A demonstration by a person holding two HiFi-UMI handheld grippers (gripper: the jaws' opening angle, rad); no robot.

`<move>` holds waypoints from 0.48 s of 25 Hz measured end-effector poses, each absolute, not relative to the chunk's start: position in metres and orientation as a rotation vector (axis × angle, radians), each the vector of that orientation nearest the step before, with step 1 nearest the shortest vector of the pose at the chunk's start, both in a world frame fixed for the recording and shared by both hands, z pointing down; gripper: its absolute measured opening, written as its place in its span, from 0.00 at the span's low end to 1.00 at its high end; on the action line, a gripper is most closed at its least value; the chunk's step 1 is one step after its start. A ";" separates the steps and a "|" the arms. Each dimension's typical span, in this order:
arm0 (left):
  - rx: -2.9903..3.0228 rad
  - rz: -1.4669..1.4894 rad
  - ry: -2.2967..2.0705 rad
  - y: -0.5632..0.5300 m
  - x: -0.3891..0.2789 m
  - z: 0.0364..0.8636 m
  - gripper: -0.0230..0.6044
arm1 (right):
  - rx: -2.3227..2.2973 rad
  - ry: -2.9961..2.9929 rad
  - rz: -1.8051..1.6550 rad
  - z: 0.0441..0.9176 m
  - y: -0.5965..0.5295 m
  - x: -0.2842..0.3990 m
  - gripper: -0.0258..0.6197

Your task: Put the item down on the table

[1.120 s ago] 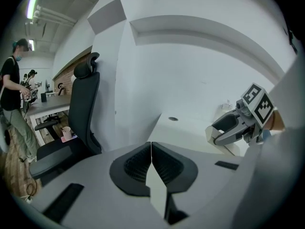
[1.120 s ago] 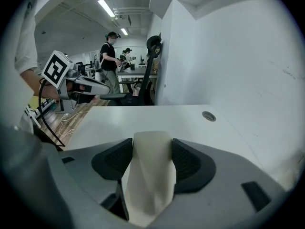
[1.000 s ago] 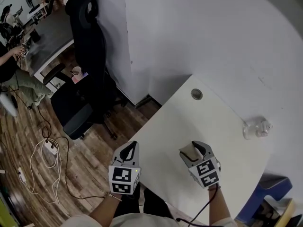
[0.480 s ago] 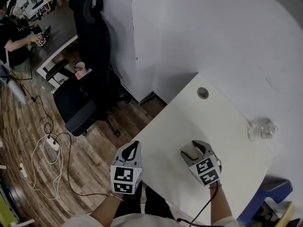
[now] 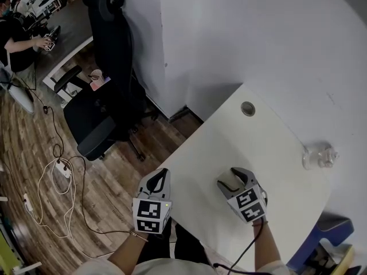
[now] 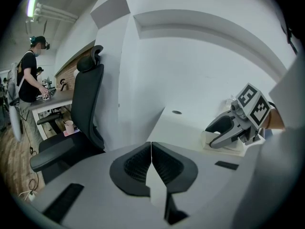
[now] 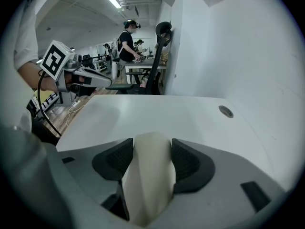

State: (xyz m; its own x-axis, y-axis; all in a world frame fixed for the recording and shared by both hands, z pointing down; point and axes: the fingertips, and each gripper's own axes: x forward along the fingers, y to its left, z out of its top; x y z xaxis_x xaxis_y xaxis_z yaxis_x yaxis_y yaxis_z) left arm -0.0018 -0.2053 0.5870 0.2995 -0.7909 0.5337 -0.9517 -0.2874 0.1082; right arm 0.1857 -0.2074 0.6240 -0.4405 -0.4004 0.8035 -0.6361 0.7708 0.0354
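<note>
Right gripper (image 7: 151,146): clamped on pale item (image 7: 147,185), low over the table (image 5: 275,153).
Left gripper (image 6: 151,159): pressed closed, empty, beside the table's edge.
Left to do: lowering, release.

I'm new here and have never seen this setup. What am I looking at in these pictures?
No robot here: a person holds a two-jaw tool in each hand. The head view looks down from a camera on the person's head; the other two views ride on the tools and look along their jaws. The left tool is shut and empty, near the edge of the white table. The right tool grips a pale rounded item low over the table. The table also has a round cable hole and a clear object. A black office chair stands beside it.
</note>
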 end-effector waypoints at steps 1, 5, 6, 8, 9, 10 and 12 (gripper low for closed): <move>2.165 0.539 -1.555 -0.205 -0.002 0.588 0.07 | 0.770 -2.092 0.347 0.624 -0.208 0.186 0.46; 2.162 0.548 -1.546 -0.204 0.000 0.590 0.07 | 0.765 -2.083 0.375 0.624 -0.208 0.186 0.46; 2.162 0.548 -1.545 -0.204 0.001 0.591 0.07 | 0.765 -2.077 0.383 0.625 -0.208 0.186 0.46; 2.161 0.547 -1.551 -0.204 0.000 0.592 0.07 | 0.765 -2.069 0.390 0.626 -0.209 0.186 0.46; 2.159 0.548 -1.553 -0.204 0.000 0.592 0.07 | 0.765 -2.066 0.391 0.626 -0.208 0.186 0.46; 2.158 0.548 -1.552 -0.204 0.000 0.593 0.07 | 0.765 -2.064 0.393 0.627 -0.208 0.186 0.47; 2.157 0.549 -1.545 -0.204 0.001 0.593 0.07 | 0.768 -2.060 0.401 0.627 -0.208 0.186 0.47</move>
